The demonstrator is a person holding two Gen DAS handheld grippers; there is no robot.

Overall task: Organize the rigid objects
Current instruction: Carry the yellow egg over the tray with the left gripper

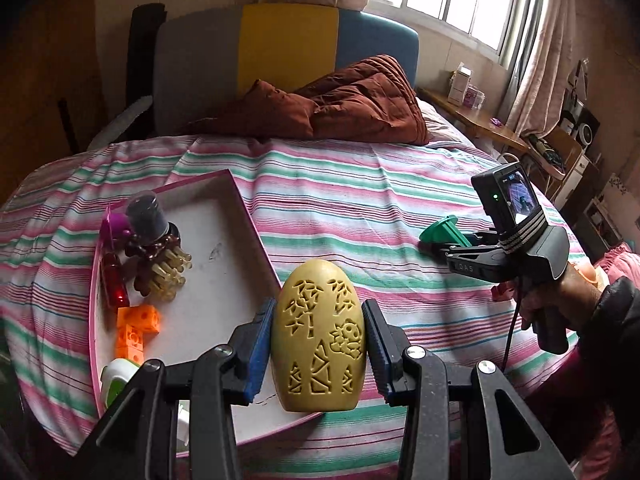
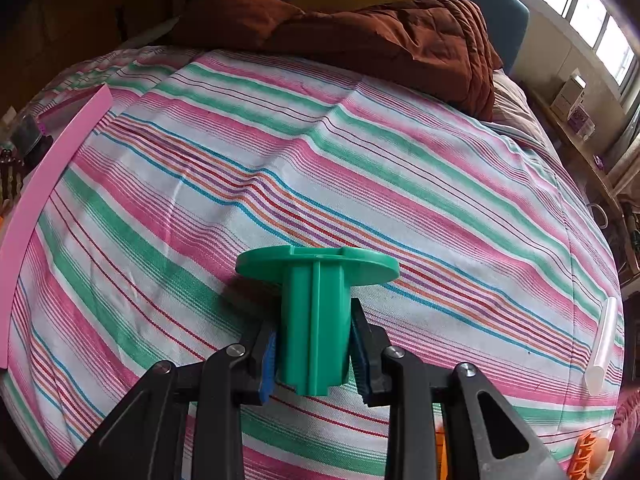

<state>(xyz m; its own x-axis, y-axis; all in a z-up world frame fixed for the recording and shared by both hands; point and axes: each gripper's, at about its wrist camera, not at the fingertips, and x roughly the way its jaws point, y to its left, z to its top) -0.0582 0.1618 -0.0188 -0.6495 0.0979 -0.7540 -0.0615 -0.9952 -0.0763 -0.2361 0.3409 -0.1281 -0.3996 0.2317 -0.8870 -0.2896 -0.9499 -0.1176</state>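
bedding in pink, green and white stripes (image 2: 360, 168) fills both views, and the bed's far edge is hidden under a rumpled brown quilt (image 1: 352, 100). a pink-rimmed tray (image 1: 224, 248) lies on the bed at the left; its near corner is cut off behind the left tongs (image 1: 318, 344). held in the tray, along its left side, are a dark domed bottle (image 1: 147, 216), a purple piece partly hidden behind it, a brown brush with yellow bristles (image 1: 168, 268), a red item, orange cubes (image 1: 138, 328) and a white-green thing cut off by the tongs' arm. the left tongs are clamped on a yellow carved egg (image 1: 318, 336) over the tray's near edge. the right tongs (image 2: 316, 352) are clamped on a green flanged spool (image 2: 316, 304) just above the bedding.
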